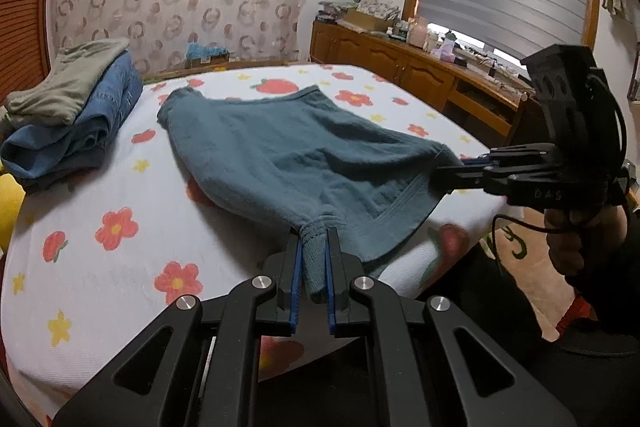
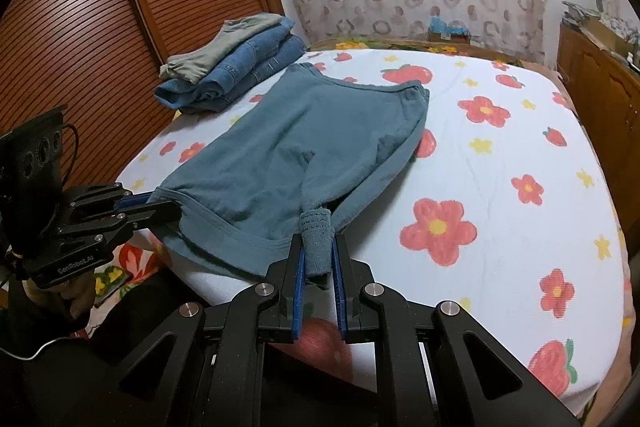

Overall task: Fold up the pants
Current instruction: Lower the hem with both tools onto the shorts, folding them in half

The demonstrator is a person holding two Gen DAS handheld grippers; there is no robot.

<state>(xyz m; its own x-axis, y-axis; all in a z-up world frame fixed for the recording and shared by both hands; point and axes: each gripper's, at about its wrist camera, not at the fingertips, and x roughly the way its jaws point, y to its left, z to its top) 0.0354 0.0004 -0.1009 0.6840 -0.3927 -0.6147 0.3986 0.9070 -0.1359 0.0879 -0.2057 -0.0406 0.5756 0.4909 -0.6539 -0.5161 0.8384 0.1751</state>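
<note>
Teal pants lie folded on the flowered bed sheet, with the near end lifted toward me. My left gripper is shut on a ribbed cuff of the pants at the bed's near edge. My right gripper is shut on the pants' hem to the right. In the right wrist view the right gripper pinches a ribbed cuff, and the left gripper holds the hem of the pants at the left.
A stack of folded jeans with a grey garment on top sits at the bed's far left, also shown in the right wrist view. A wooden cabinet with clutter stands right of the bed. A slatted wooden door is left.
</note>
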